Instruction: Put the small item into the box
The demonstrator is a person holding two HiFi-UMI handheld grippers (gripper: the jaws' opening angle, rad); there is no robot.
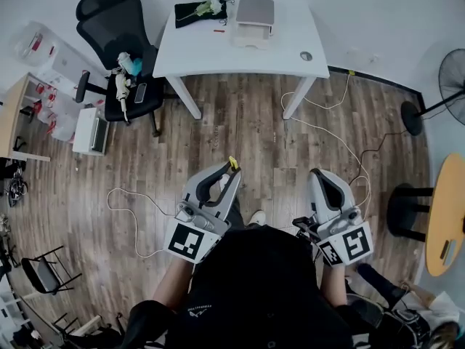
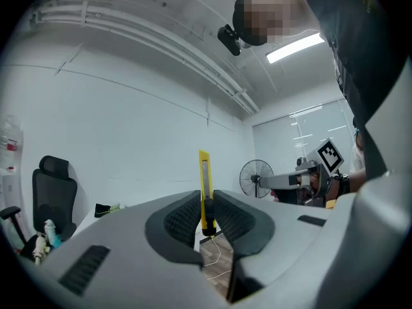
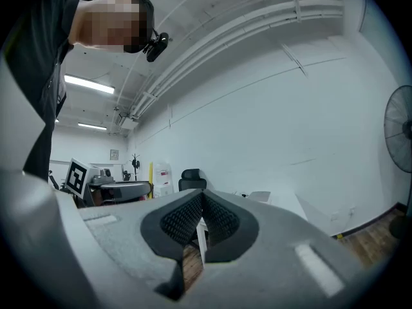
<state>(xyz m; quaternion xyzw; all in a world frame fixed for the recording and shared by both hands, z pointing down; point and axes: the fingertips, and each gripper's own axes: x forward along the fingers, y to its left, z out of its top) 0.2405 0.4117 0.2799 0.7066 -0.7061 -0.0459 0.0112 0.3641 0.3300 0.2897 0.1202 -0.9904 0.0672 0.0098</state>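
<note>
A yellow utility knife [image 1: 233,163] sticks out from between the jaws of my left gripper [image 1: 231,170], which is shut on it. In the left gripper view the knife [image 2: 204,185] stands upright between the ribbed pads [image 2: 182,219]. My right gripper [image 1: 318,176] is shut with nothing in it; its pads [image 3: 179,219] meet at the tips. Both are held close to the person's body, over the wooden floor. A white box with a grey top [image 1: 254,22] sits far off on the white table [image 1: 276,57].
On the table lie a black cloth with flowers [image 1: 200,10] and a small round thing [image 1: 306,55]. A black office chair [image 1: 120,46] stands left of it. Cables [image 1: 341,140] trail on the floor. A fan [image 1: 439,93] and a round wooden table [image 1: 447,217] are at right.
</note>
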